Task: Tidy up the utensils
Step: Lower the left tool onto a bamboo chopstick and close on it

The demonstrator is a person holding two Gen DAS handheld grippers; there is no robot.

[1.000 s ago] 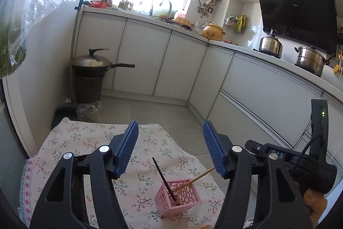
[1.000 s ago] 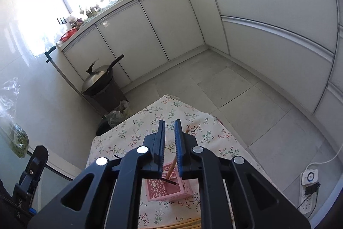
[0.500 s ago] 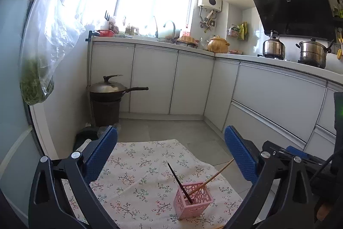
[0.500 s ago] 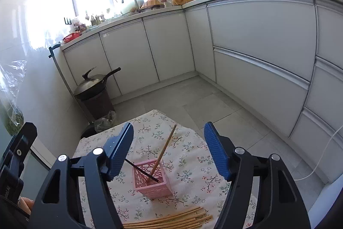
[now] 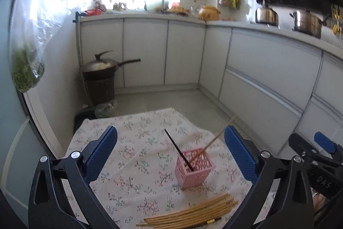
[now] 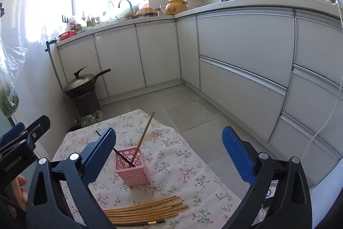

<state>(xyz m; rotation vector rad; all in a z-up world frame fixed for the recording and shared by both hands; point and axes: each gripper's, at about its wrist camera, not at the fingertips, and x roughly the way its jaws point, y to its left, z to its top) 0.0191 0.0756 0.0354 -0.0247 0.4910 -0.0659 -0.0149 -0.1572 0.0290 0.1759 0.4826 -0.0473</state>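
The left gripper (image 5: 170, 149) is seen with its jaws spread wide and nothing between the blue pads, while the jaws of the right gripper (image 6: 168, 148) are opening, likewise with nothing held. Beyond the pads a pink lattice basket (image 5: 194, 169) is found standing on the floral tablecloth (image 5: 133, 166), with a black chopstick (image 5: 178, 149) and a bamboo chopstick (image 5: 214, 138) leaning out of it in different directions. Nearer than the basket, a bundle of bamboo chopsticks (image 5: 193, 213) is laid flat on the cloth, with a second black chopstick (image 6: 139, 223) at its near edge; the gold band on that stick is made out more clearly in the right wrist view. Only in the left wrist view is a lone pale stick (image 5: 133, 158) shown lying on the cloth left of the basket. The right gripper's body is caught at the right edge of the left view, and the left gripper's body with fingers (image 6: 20, 184) of the person's hand at the left edge of the right view. Both grippers are pointed slightly downward over the near end of the table.
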